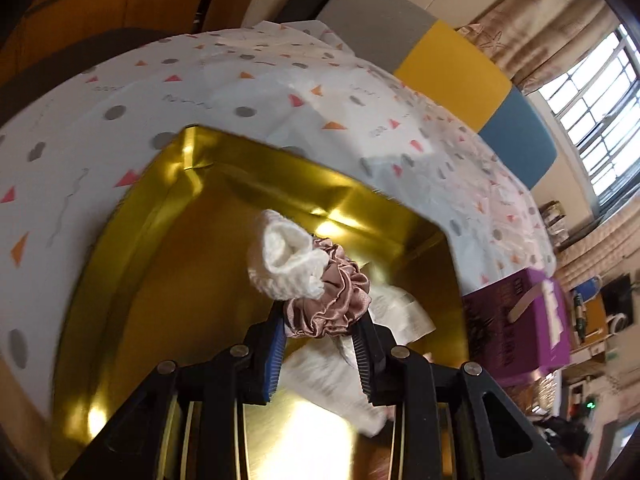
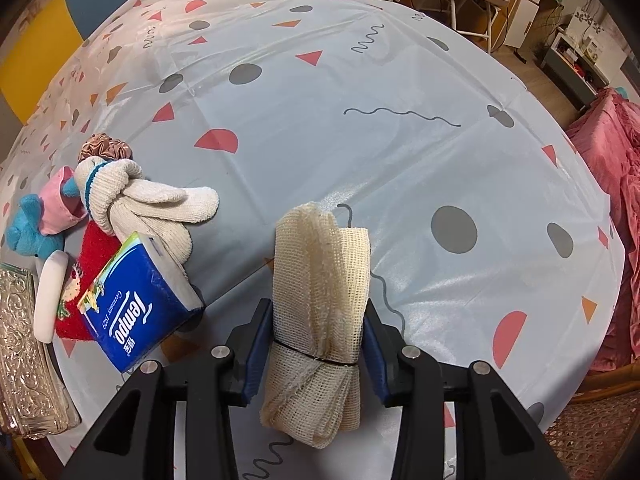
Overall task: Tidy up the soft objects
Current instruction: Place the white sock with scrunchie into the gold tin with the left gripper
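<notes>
In the left wrist view my left gripper (image 1: 320,316) is shut on a dusty-pink satin scrunchie (image 1: 336,296). A white fluffy knitted piece (image 1: 286,258) sticks out past the scrunchie, and both hang over an open gold box (image 1: 280,168). White soft packs (image 1: 404,314) lie on the box floor under the fingers. In the right wrist view my right gripper (image 2: 316,304) is shut on a rolled cream mesh cloth (image 2: 320,272) tied with a thin black band. It points down at the patterned tablecloth (image 2: 360,80).
A pile lies left of the right gripper: a knotted cream glove (image 2: 140,204), a blue Tempo tissue pack (image 2: 140,308), a red fluffy item (image 2: 96,248), a blue plush (image 2: 28,232) and a brown scrunchie (image 2: 105,145). An ornate silver box (image 2: 24,352) sits beside them. A purple box (image 1: 516,328) stands right of the gold box.
</notes>
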A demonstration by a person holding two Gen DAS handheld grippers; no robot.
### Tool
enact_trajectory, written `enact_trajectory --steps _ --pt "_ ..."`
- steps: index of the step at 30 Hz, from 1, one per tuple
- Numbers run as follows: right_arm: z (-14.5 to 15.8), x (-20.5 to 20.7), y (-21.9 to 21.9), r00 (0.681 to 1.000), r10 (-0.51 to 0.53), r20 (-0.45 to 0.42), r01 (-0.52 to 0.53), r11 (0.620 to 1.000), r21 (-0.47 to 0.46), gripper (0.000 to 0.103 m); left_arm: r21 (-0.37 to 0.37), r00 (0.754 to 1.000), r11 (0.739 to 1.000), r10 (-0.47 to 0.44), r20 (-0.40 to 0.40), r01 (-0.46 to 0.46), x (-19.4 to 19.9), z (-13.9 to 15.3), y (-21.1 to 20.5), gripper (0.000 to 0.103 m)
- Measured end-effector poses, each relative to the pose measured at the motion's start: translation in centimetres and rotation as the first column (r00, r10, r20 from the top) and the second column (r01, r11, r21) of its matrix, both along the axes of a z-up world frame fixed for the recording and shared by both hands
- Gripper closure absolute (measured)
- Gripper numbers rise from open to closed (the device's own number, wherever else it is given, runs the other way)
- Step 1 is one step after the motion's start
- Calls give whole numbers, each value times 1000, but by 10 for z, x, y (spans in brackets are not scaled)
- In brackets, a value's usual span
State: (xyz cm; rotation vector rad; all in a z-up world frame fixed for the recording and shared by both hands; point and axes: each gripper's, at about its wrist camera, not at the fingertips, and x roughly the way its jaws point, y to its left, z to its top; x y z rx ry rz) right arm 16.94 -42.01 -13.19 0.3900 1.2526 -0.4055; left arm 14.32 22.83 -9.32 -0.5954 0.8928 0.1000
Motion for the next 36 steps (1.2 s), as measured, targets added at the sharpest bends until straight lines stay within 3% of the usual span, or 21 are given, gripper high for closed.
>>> enact_trajectory --steps 7,9,11,12,24,31,36 --pt "0 0 2 1000 8 6 -8 1000 -15 61 -31 998 998 -62 28 63 52 8 -37 67" --pt "0 1 4 1000 11 7 -11 1000 -20 62 -13 997 997 -72 11 72 65 4 -45 61" --pt "0 1 5 1000 16 7 -15 1000 -26 62 8 997 997 -73 -18 73 72 -2 -50 44" --pt "1 1 6 1000 18 8 -18 999 -28 63 17 998 998 -62 -31 62 71 -3 -51 40" --pt "8 1 -4 999 -5 44 6 1000 -6 69 146 998 987 -70 6 69 3 12 -56 33" --pt "26 -6 -18 988 -48 147 46 999 16 69 171 993 978 -120 0 118 -33 11 -72 32" --pt "35 -4 -12 980 -20 200 16 1000 23 69 213 984 961 -177 -8 175 -50 10 -90 32"
